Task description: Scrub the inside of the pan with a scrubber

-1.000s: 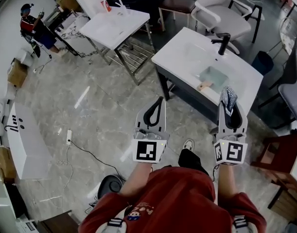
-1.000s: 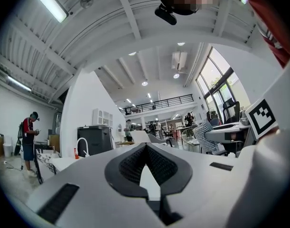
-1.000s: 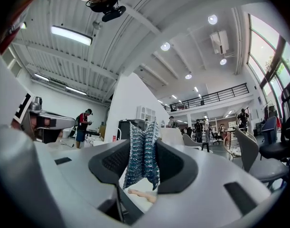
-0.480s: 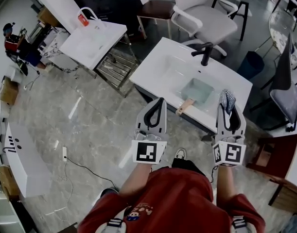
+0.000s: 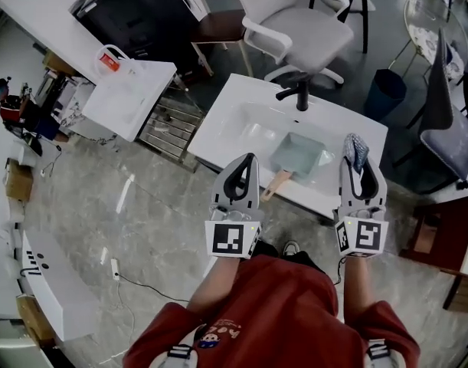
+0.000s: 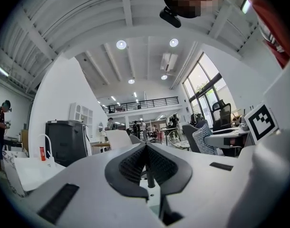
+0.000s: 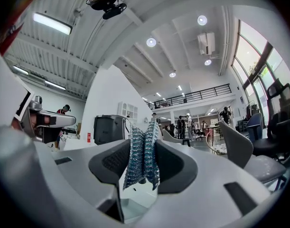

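A pale green square pan (image 5: 301, 156) with a wooden handle (image 5: 273, 184) lies in the basin of a white sink counter (image 5: 218, 126), the handle pointing toward the near edge. My right gripper (image 5: 358, 156) is shut on a blue-grey mesh scrubber (image 5: 356, 150) (image 7: 143, 157), held just right of the pan and above the counter. My left gripper (image 5: 243, 165) (image 6: 145, 148) is shut with nothing between its pads, hovering at the counter's near edge, left of the handle.
A black faucet (image 5: 299, 93) stands behind the basin. A white office chair (image 5: 291, 23) is beyond the counter, a grey chair (image 5: 442, 125) and dark bin (image 5: 385, 90) to the right. A second white sink unit (image 5: 130, 98) stands left. A person (image 5: 19, 111) is at far left.
The view has closed in on the sink counter. Both grippers now hang over its near edge, and the pan and handle sit nearer to them. Grips are unchanged.
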`<state>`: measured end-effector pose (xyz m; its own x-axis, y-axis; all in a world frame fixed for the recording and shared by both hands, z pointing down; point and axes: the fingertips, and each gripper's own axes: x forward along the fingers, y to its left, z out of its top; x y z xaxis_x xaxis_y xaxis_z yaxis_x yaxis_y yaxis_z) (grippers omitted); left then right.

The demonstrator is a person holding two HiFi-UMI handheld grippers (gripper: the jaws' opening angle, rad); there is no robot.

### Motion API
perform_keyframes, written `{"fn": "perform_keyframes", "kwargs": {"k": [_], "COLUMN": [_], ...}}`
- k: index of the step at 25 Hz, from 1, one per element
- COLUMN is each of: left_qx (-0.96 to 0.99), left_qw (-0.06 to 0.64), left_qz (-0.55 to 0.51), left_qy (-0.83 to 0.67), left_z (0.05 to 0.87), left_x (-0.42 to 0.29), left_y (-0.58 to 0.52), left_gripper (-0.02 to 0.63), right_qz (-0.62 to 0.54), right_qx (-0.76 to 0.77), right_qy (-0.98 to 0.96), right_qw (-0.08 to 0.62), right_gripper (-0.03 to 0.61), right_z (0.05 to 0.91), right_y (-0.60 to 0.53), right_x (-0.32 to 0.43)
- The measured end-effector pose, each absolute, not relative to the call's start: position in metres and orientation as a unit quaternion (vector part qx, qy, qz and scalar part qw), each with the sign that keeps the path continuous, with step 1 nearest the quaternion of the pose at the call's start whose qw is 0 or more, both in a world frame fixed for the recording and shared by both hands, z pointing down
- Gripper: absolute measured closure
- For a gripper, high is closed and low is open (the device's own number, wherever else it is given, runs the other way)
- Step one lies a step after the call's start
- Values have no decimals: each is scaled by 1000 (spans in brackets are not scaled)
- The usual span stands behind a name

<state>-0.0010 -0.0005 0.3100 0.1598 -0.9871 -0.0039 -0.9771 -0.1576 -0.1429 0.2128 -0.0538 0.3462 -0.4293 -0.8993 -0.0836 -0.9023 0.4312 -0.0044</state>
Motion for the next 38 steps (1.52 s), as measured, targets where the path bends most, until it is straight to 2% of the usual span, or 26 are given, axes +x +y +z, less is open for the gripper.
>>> {"fn": "perform_keyframes", "kwargs": {"k": [7,25,38], "left_qx": [-787,-866,-894], "left_qw": [55,31,20], "left_qz": [-34,-3,-13], "left_qy": [614,498,447], "left_z": [316,323,339], "left_x": [-6,-75,-63], "left_y": [-46,-171,-186], "left_gripper": [603,603,603], "right_qz": [22,45,25], "right_qx": [-558,-655,-684], "right_qy": [829,754,727], "right_qw": [20,-17,-46], "right_gripper": [408,408,408], "right_z": [353,338,356], "right_y": [-77,-143,-135], "right_x": [204,130,133]}}
